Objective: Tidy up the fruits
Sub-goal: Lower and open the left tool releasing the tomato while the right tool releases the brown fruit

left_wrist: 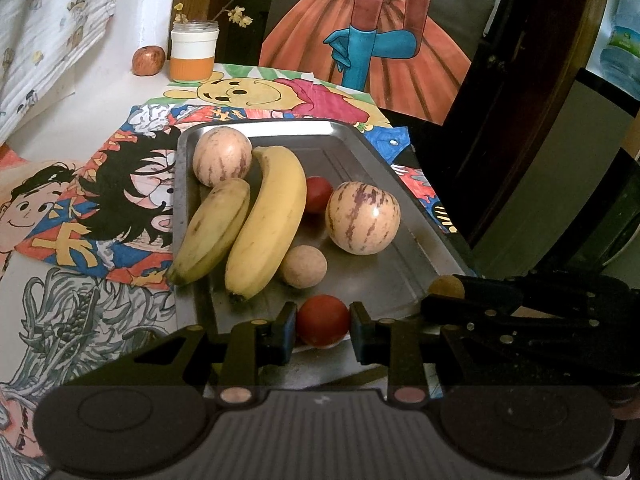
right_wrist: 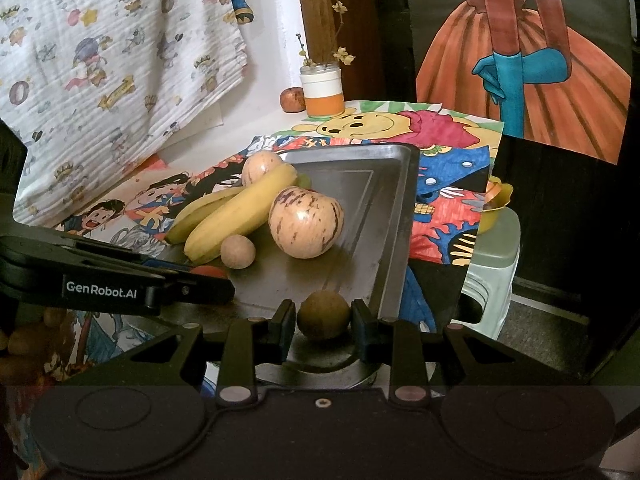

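A steel tray [left_wrist: 360, 152] [right_wrist: 392, 200] holds two bananas [left_wrist: 264, 220] [right_wrist: 236, 216], two striped pale melons [left_wrist: 362, 218] [right_wrist: 306, 228], a small tan round fruit [left_wrist: 303, 267] [right_wrist: 238, 252] and a red tomato [left_wrist: 319, 194]. My left gripper [left_wrist: 323, 322] is shut on a second red tomato [left_wrist: 323, 320] over the tray's near end. My right gripper [right_wrist: 323, 316] is shut on a brown round fruit [right_wrist: 323, 316] over the tray's near right corner; that fruit shows in the left wrist view [left_wrist: 446, 286].
Colourful cartoon drawings [left_wrist: 120, 184] cover the table. An orange-and-white jar [left_wrist: 194, 52] and a reddish fruit [left_wrist: 148, 60] stand at the back. A yellow bowl [right_wrist: 496, 204] sits on a grey stool [right_wrist: 492, 256] to the right.
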The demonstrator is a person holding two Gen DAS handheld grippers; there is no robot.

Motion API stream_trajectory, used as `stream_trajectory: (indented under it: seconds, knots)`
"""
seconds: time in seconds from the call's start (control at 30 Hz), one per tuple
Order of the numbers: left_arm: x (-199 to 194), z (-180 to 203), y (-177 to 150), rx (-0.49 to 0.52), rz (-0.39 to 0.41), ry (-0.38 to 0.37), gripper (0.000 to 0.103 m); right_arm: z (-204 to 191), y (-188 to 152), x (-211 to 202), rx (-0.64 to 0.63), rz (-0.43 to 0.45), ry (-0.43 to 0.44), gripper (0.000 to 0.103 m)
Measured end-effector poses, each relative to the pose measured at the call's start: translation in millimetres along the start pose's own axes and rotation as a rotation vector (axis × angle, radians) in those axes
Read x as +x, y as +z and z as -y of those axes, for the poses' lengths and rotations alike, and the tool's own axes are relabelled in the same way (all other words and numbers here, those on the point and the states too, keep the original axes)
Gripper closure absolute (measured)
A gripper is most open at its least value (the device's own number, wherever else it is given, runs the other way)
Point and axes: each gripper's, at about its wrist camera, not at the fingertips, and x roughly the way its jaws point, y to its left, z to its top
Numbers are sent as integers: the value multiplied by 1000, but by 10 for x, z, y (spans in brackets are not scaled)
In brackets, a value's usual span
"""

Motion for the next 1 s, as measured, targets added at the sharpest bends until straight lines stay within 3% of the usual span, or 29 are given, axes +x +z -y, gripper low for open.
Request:
stream_trajectory:
  seconds: [0.3, 0.7, 1.0]
  knots:
    - [-8, -14, 0, -9, 4, 7, 72, 6, -4, -5, 5, 4, -1, 71]
    - [-56, -31, 33, -36, 10, -8, 61, -24, -13, -33, 8, 21, -14, 69]
    - [-140, -43, 69, -42, 40, -6, 46, -72, -38, -90, 5, 50, -29, 61]
